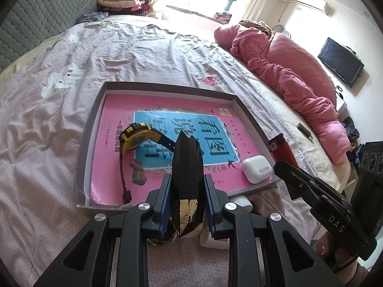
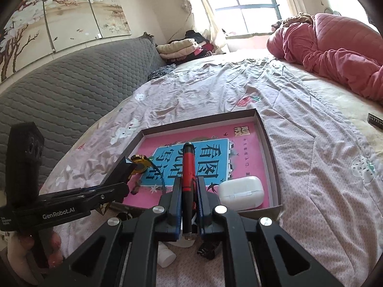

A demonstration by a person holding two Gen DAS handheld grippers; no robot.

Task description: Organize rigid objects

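Left gripper (image 1: 188, 181): fingers clamped on a faceted black-and-gold box (image 1: 188, 179), held above the near edge of the tray.
Right gripper (image 2: 189, 191): fingers closed on a slim red-and-black lighter (image 2: 188, 179), also over the near edge.
Tray: shallow grey cardboard box lid (image 1: 92, 124) on the pink bedsheet (image 1: 47, 119).
Inside tray: pink-and-blue book (image 1: 115, 167), yellow-and-black wristwatch (image 1: 136, 136), white earbud case (image 1: 257, 168).

Dark strip (image 2: 376, 121) is getting cut off by right edge; text unreadable. Left gripper (image 1: 187, 181) is hiding part of book (image 1: 167, 143).
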